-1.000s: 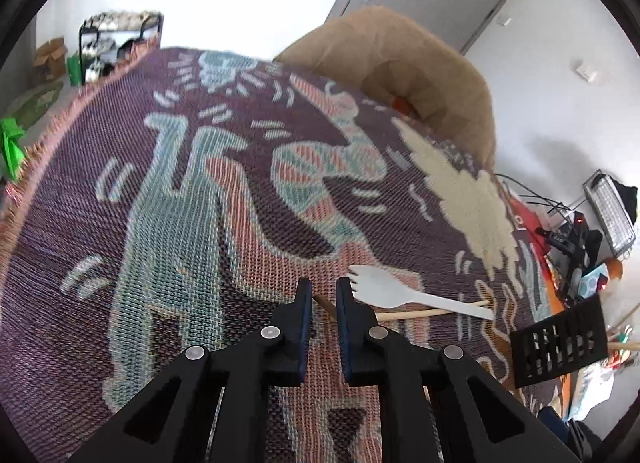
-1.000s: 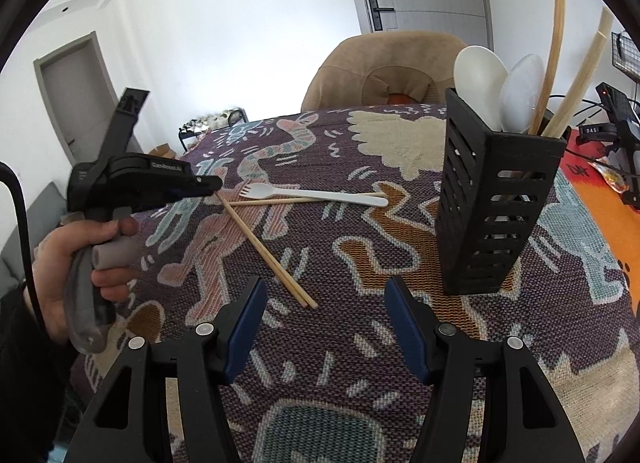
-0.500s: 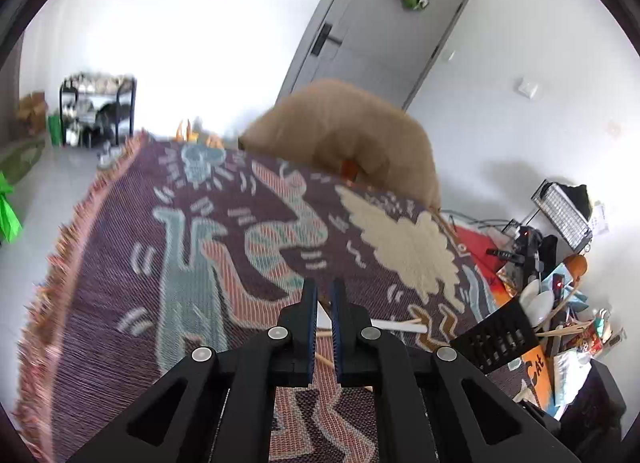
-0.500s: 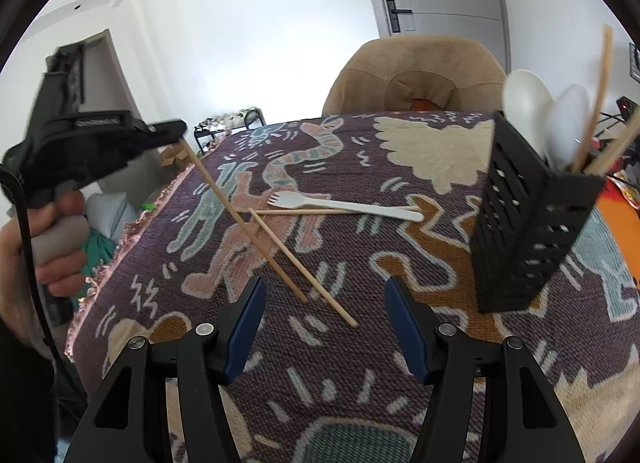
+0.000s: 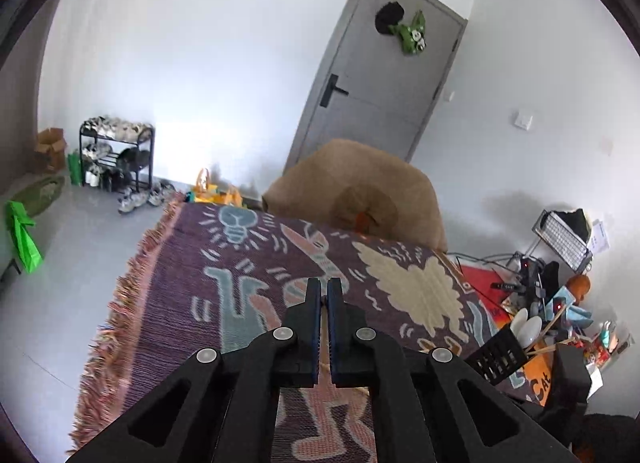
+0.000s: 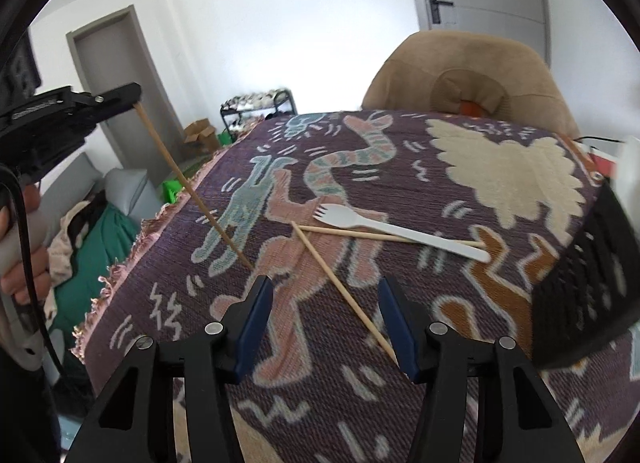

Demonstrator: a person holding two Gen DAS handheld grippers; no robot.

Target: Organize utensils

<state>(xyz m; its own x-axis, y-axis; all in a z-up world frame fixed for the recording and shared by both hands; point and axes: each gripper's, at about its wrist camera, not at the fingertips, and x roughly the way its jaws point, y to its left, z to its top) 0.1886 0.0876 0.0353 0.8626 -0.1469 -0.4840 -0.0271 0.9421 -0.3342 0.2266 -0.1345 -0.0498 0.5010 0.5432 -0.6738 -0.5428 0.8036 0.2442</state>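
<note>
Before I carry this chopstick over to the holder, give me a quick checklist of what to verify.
1. Left tongs shut on the lifted chopstick: ok.
2. Grip point: at the very top end, stick hangs long and tilted: not ok.
3. Chopstick's lower tip clear of the cloth: cannot tell.
4. Right tongs open and holding nothing: ok.
5. Black holder has room among its spoons and sticks: cannot tell.
6. White spork and two chopsticks lie untouched on the cloth: ok.
</note>
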